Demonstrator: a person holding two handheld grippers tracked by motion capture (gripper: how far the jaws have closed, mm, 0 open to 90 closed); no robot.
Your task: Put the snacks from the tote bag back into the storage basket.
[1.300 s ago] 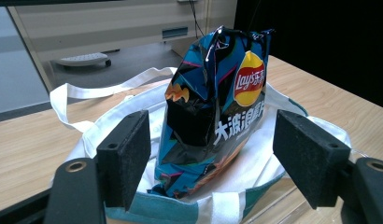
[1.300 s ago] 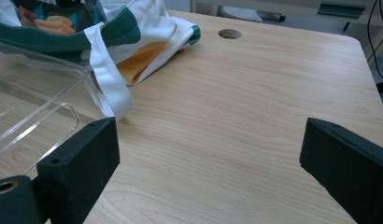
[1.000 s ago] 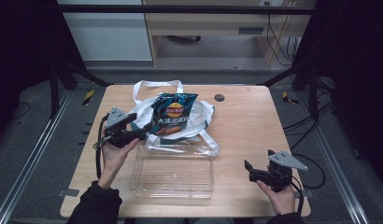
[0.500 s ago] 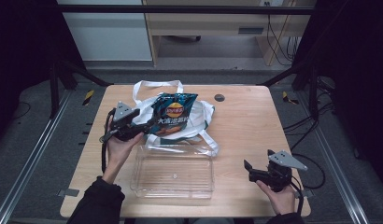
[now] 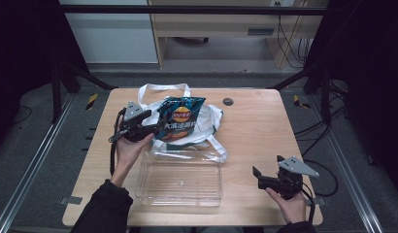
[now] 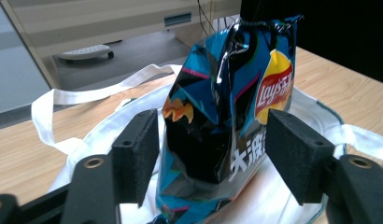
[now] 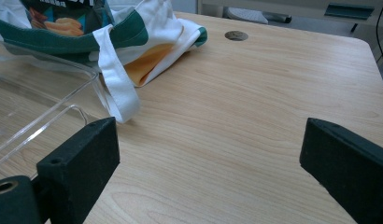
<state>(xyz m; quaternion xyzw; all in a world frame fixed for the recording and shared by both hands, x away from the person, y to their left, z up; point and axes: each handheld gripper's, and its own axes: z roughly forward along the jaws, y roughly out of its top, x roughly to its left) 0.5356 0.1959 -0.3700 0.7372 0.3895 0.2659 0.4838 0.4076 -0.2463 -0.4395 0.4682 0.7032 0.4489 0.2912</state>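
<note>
A: Where is the chip bag (image 6: pixel 227 102)?

B: Between the left gripper (image 6: pixel 213 154)'s jaws, standing on the white tote bag (image 6: pixel 292 186). The jaws have just been closing but stand apart, pads not yet pressing.

A: How will it handle?

B: Probably light, puffy, crinkly and slick; squeeze gently at mid-body so the chips don't crush.

A: Anything in the way?

B: Tote straps lie just behind and beside the jaws; the clear tray (image 5: pixel 180 180) sits near. The right gripper (image 7: pixel 208 163) is wide open over bare table (image 7: pixel 255 93).

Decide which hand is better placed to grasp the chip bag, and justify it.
Left. The left tongs already straddle the chip bag, closing in without pressing yet; the right tongs rest far off across the table.
</note>
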